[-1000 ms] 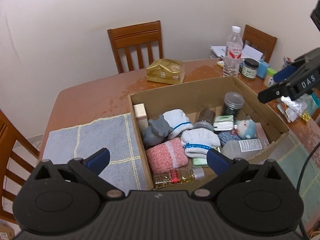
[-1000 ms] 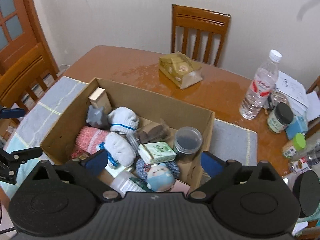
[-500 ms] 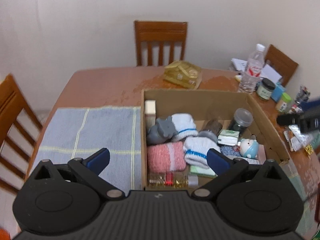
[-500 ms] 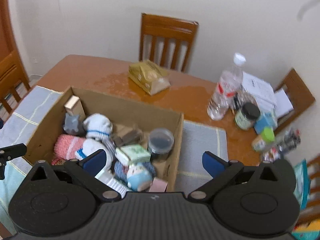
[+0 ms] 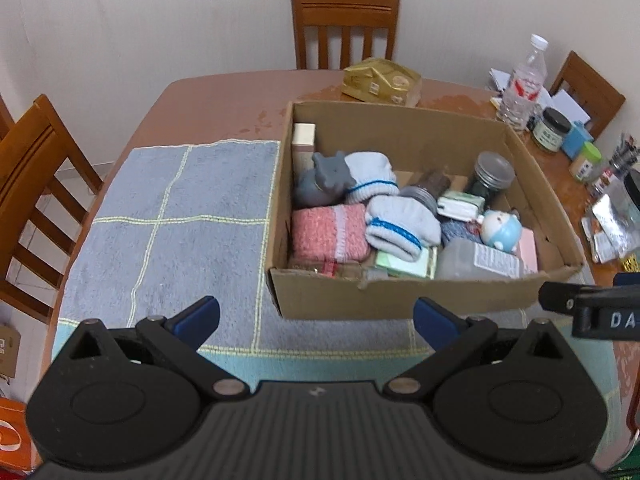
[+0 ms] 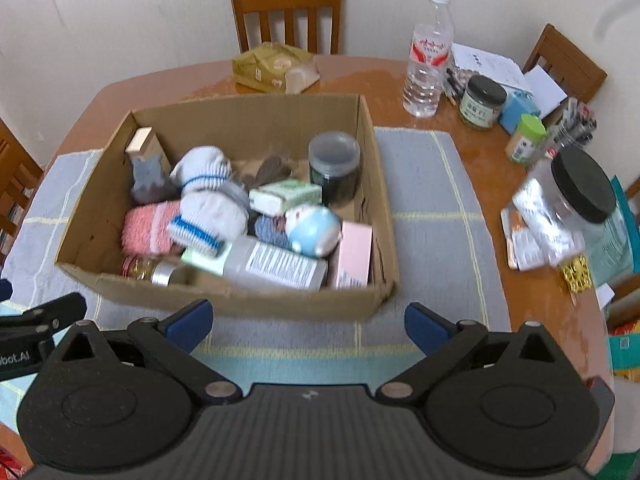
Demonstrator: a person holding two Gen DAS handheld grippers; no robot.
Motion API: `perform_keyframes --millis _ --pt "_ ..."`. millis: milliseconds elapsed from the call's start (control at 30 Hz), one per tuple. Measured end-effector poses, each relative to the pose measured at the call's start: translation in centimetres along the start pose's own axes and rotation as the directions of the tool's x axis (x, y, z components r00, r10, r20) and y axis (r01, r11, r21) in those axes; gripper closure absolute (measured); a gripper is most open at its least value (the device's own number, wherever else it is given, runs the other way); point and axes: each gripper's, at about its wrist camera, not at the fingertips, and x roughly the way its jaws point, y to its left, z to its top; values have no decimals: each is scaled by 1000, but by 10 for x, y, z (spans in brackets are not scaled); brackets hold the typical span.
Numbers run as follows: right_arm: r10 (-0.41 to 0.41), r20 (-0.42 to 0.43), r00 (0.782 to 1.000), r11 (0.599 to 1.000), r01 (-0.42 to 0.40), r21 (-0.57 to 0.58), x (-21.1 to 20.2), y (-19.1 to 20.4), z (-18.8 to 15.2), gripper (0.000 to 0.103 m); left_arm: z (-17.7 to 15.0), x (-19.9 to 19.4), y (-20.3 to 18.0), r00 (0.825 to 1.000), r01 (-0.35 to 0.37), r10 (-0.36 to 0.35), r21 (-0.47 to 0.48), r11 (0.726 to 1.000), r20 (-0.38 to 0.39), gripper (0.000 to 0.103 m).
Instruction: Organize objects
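A cardboard box stands on a blue-grey checked cloth on the wooden table. Inside lie a pink rolled cloth, white socks with blue bands, a grey animal toy, a dark jar with a grey lid, a green carton, a blue-white figurine and a clear labelled bottle. My left gripper hovers open, nearer than the box's front wall. My right gripper is open there too, both holding nothing.
A gold packet lies behind the box. At the right stand a water bottle, a dark-lidded jar, a green-capped tub, a large clear jar and foil packets. Wooden chairs ring the table.
Both grippers have pulled back and up from over the box to its near side, and both views have swung to face it squarely. Both stay open with nothing held.
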Motion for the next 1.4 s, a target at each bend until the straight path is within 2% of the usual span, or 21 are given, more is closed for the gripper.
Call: perform_keyframes --millis 267,533,900,1400 --pt "32 -25 999 999 -31 31 -15 0 -20 0 -4 -15 -10 1000 17 -16 24 1000 -27 1" --pt "34 6 999 999 -34 35 -28 0 -22 0 -4 -24 -11 1000 17 -17 31 999 -9 1" --pt "37 19 999 998 -37 43 -34 2 -24 0 -5 -30 -16 1000 -6 6 61 998 10 1" --pt "31 19 999 998 -32 48 -36 2 -25 0 -4 -32 -13 1000 -3 2 59 998 12 1"
